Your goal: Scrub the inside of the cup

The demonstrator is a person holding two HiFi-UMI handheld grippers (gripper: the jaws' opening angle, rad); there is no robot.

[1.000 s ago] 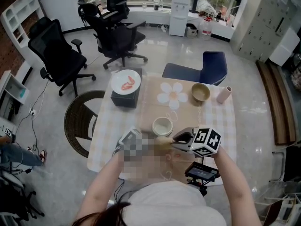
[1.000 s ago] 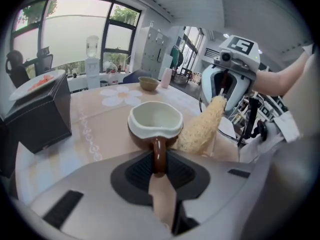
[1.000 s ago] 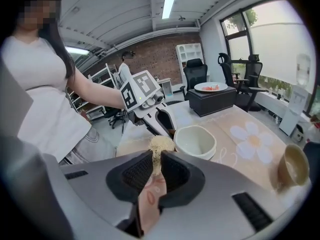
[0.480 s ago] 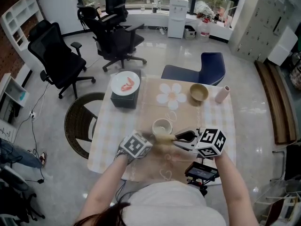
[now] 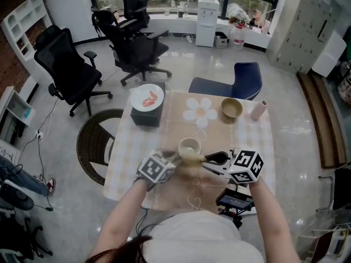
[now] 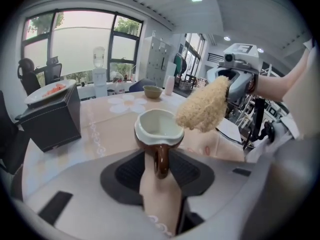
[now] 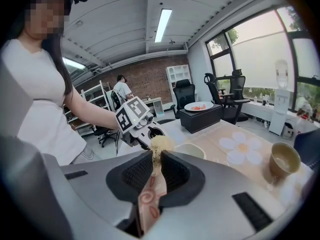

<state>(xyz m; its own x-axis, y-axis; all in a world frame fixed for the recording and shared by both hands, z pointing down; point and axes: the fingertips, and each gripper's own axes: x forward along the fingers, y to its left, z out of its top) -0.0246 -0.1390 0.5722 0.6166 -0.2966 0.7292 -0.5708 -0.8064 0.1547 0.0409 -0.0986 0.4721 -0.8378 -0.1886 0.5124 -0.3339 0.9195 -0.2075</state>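
Between the left tongs sits the handle of the cup, which stands mouth up on the tabletop. The jaws have just been opening. They now stand wide with the pads clear of the handle on either side, so that side is released and the cup stands by itself. The handle points back into the left tongs, probably because a grip there braces the cup against rubbing.

Right tongs are clenched on a sponge, its tuft poking out ahead of the tips. The sponge hangs just beside the cup's rim, on the side toward the right tongs and outside the cup. I cannot tell whether it touches the rim. The cup's interior looks pale and bare.

Judgement: with no brace on the handle, scrubbing is paused or finished. A further rub would need the handle clamped first, or the cup could skid.
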